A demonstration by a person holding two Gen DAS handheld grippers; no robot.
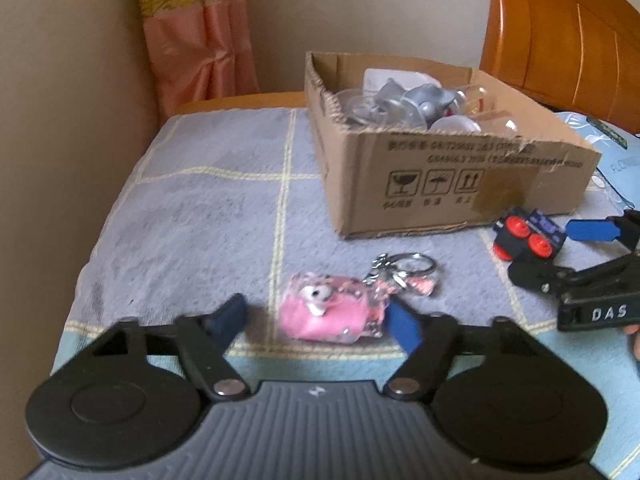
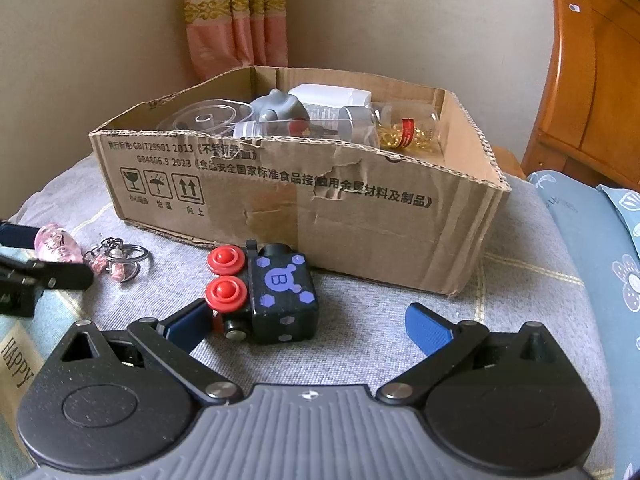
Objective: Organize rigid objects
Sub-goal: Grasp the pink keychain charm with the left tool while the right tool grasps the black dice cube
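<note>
Box (image 2: 304,216): brown corrugated cardboard, open-topped, stood on the grey checked blanket (image 1: 208,216); printed "GB/T29601 2013" and "GB4806.9 2023" with a line of Chinese characters; bore three handling pictograms (fragile glass, umbrella, up-arrows); patch of brown tape on the near wall.

Box contents: clear plastic lids, a grey figure (image 2: 280,106), a white container, a clear bottle with gold pieces and a red band (image 2: 408,130); mostly overlapped, outlines hard to separate.

Black toy block (image 2: 280,296): lay on the blanket just before the box; marked "B" in purple among purple dots; two red buttons (image 2: 224,276) faced left in the right wrist view; long axis ran towards the box.

Pink keychain charm (image 1: 328,316): lay on the blanket, long axis crosswise; metal rings (image 1: 412,264) trailed towards the box; details blurred.

Left gripper (image 1: 320,320): blue fingers part-closed about the charm; right finger touched it, left finger apart.

Right gripper (image 2: 312,320): fingers spread wide; block between them, nearer the left finger; body lettered "DAS" in the left wrist view, cut off at the frame edge.

Blue cloth (image 2: 16,356): read "HAPPY", partly hidden.
</note>
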